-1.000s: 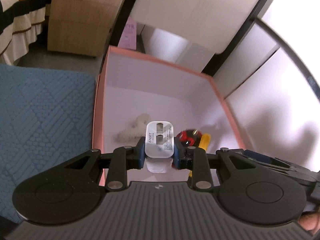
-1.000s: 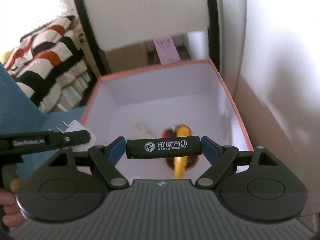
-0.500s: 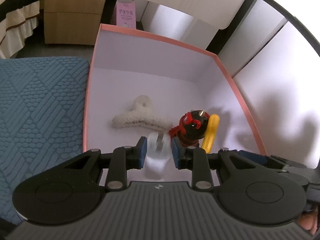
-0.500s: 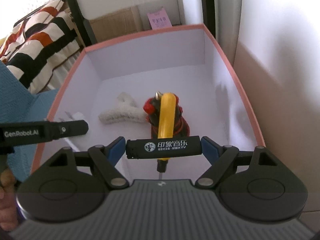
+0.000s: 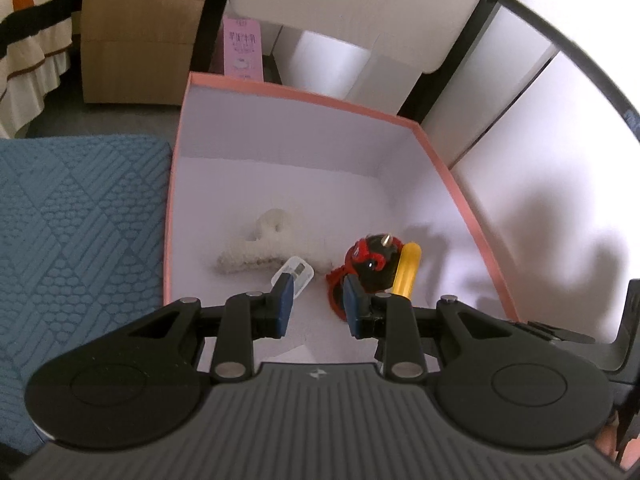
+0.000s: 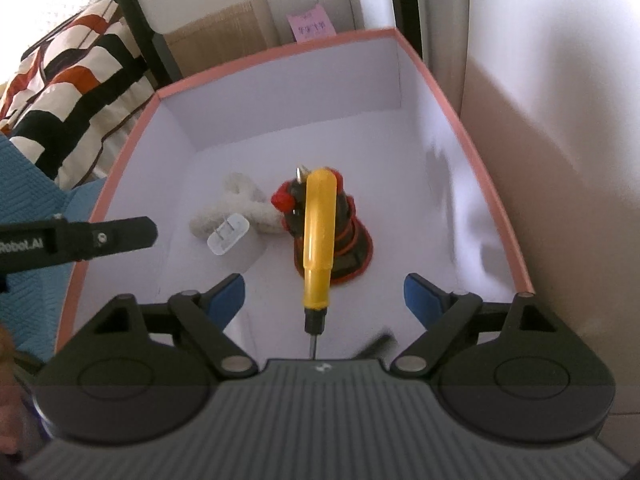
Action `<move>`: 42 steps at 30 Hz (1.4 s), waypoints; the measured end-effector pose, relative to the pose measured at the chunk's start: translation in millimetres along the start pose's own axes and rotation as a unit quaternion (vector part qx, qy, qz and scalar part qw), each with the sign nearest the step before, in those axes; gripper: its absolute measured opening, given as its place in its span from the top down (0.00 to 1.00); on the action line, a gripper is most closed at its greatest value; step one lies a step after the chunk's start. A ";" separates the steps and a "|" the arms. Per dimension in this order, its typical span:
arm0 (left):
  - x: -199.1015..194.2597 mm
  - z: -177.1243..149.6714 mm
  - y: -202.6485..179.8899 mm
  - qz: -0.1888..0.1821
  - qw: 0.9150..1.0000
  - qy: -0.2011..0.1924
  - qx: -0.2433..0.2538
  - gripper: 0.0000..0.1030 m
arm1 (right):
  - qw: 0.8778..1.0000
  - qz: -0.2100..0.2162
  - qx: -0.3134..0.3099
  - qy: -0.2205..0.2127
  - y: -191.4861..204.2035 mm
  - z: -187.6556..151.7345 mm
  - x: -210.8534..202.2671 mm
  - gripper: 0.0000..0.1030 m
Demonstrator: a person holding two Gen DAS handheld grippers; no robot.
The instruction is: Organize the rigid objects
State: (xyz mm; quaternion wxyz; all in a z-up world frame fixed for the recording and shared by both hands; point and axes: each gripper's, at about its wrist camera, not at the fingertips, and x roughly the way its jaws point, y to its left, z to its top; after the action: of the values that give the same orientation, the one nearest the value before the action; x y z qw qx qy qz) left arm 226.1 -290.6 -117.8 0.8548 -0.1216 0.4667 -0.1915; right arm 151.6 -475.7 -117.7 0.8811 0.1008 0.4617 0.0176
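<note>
Grippers, left and right, apparently empty, tilt into box.

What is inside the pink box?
A fluffy white clip, a white charger, a red-and-black figure and a yellow-handled screwdriver leaning on it. A dark blurred object in front is partly covered; the nearest box floor is hidden.

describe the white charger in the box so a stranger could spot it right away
Look inside the pink-rimmed box with the pale floor. Near its middle stand a red and black figure and a yellow-handled screwdriver; left of them lies a fuzzy cream clip. The charger lies against that clip's near side: a smooth white block, the only thing there with two metal prongs.
</note>
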 end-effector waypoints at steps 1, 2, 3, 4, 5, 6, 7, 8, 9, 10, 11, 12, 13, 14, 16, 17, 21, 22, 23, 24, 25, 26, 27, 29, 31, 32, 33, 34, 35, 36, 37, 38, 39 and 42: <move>-5.1 1.4 0.0 -0.001 1.000 -0.004 0.000 0.69 | 1.000 0.002 0.001 -0.002 1.2 1.0 -3.5 0.15; -10.3 2.6 -0.7 -0.002 1.000 -0.007 0.000 0.69 | 1.000 0.003 0.003 -0.005 2.4 2.1 -7.4 0.14; -15.8 4.0 -0.8 -0.003 1.000 -0.011 0.000 0.69 | 1.000 0.002 0.004 -0.010 3.8 3.3 -11.6 0.15; -21.4 5.5 -0.9 -0.005 1.000 -0.014 0.000 0.69 | 1.000 0.000 0.004 -0.016 5.6 4.3 -16.7 0.15; -27.7 6.6 -1.2 -0.007 1.000 -0.018 0.001 0.69 | 1.000 -0.001 0.003 -0.022 7.7 6.3 -20.8 0.14; -34.3 7.7 -1.8 -0.009 1.000 -0.023 0.002 0.69 | 1.000 -0.003 0.002 -0.029 10.2 7.5 -26.8 0.14; -41.4 8.2 -2.3 -0.009 1.000 -0.030 0.002 0.69 | 0.999 -0.003 0.001 -0.034 12.6 9.6 -31.9 0.14; -50.5 9.1 -3.7 -0.008 0.999 -0.038 0.003 0.69 | 0.999 -0.002 0.001 -0.039 15.1 11.1 -38.3 0.14; -58.2 9.7 -5.9 -0.007 0.999 -0.046 0.010 0.69 | 0.999 -0.001 0.001 -0.045 17.9 12.0 -45.0 0.14; -65.8 10.8 -8.5 -0.006 0.998 -0.052 0.019 0.69 | 0.999 0.000 0.000 -0.050 20.6 12.4 -51.4 0.14; -74.5 11.8 -11.1 -0.005 0.998 -0.058 0.025 0.69 | 0.998 -0.001 0.000 -0.055 23.6 13.6 -57.7 0.14; -82.2 12.2 -12.4 -0.007 0.998 -0.064 0.028 0.69 | 0.998 -0.002 0.000 -0.060 26.6 14.0 -64.3 0.14; -90.3 12.6 -13.7 -0.011 0.997 -0.070 0.029 0.68 | 0.998 -0.002 0.001 -0.064 28.5 14.5 -69.6 0.14; -98.3 12.5 -15.2 -0.016 0.997 -0.075 0.030 0.68 | 0.998 -0.002 0.001 -0.068 31.1 14.8 -75.2 0.14; -113.4 12.3 -18.7 -0.030 0.996 -0.080 0.040 0.68 | 0.997 -0.004 0.011 -0.077 34.4 14.3 -86.7 0.14; -120.1 12.9 -21.9 -0.035 0.995 -0.084 0.047 0.68 | 0.997 -0.007 0.016 -0.079 35.5 14.4 -91.7 0.14; -148.7 10.0 -28.1 -0.036 0.992 -0.107 0.063 0.67 | 0.995 -0.017 0.022 -0.096 43.6 10.4 -113.5 0.14; -154.6 9.2 -28.2 -0.038 0.991 -0.111 0.063 0.63 | 0.995 -0.018 0.020 -0.101 46.4 9.2 -119.1 0.14; -160.3 7.5 -27.7 -0.039 0.990 -0.116 0.064 0.59 | 0.994 -0.020 0.018 -0.105 49.4 7.5 -124.2 0.14; -166.2 5.9 -27.0 -0.039 0.990 -0.121 0.063 0.59 | 0.994 -0.022 0.015 -0.110 52.5 5.8 -130.1 0.14; -170.9 4.4 -26.7 -0.039 0.989 -0.124 0.063 0.58 | 0.993 -0.024 0.011 -0.113 55.2 4.8 -134.7 0.14; -175.1 2.9 -25.9 -0.040 0.989 -0.127 0.063 0.58 | 0.993 -0.026 0.008 -0.117 57.8 3.1 -140.0 0.14; -178.7 1.9 -24.4 -0.041 0.989 -0.129 0.062 0.58 | 0.992 -0.027 0.006 -0.120 61.5 2.5 -143.9 0.14; -186.5 -2.3 -22.1 -0.041 0.988 -0.135 0.059 0.52 | 0.992 -0.028 0.003 -0.125 66.1 -1.3 -152.7 0.14; -196.2 -7.1 -20.1 -0.040 0.987 -0.140 0.061 0.50 | 0.991 -0.030 0.000 -0.130 71.7 -5.7 -160.0 0.14; -200.4 -9.3 -19.2 -0.039 0.987 -0.141 0.062 0.49 | 0.991 -0.031 -0.002 -0.132 74.7 -8.1 -163.2 0.14; -203.7 -11.2 -18.5 -0.037 0.987 -0.143 0.062 0.49 | 0.990 -0.033 -0.005 -0.135 77.8 -10.2 -165.7 0.14; -207.5 -13.6 -17.4 -0.036 0.987 -0.146 0.060 0.46 | 0.990 -0.033 -0.009 -0.135 81.4 -11.8 -167.2 0.14; -210.3 -15.5 -16.3 -0.037 0.987 -0.147 0.059 0.44 | 0.990 -0.033 -0.014 -0.136 85.1 -13.9 -168.4 0.14; -213.3 -17.9 -15.0 -0.039 0.986 -0.149 0.058 0.43 | 0.990 -0.032 -0.019 -0.138 88.2 -15.2 -170.0 0.14; -215.9 -19.7 -13.8 -0.040 0.986 -0.150 0.057 0.41 | 0.989 -0.032 -0.021 -0.142 90.9 -16.7 -172.0 0.14; -218.5 -21.5 -12.3 -0.040 0.986 -0.152 0.055 0.39 | 0.989 -0.033 -0.022 -0.145 92.2 -18.6 -174.3 0.14; -220.6 -23.4 -10.9 -0.039 0.986 -0.153 0.055 0.37 | 0.988 -0.033 -0.023 -0.148 94.0 -20.2 -175.5 0.14; -224.0 -27.6 -9.4 -0.034 0.986 -0.151 0.057 0.34 | 0.988 -0.032 -0.020 -0.150 98.3 -26.3 -178.3 0.14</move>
State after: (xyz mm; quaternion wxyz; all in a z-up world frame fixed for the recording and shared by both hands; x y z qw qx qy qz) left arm 90.7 -201.1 39.4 0.9143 -0.1161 0.3159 -0.2255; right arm 34.0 -397.4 31.3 0.9424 0.0700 0.3266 -0.0169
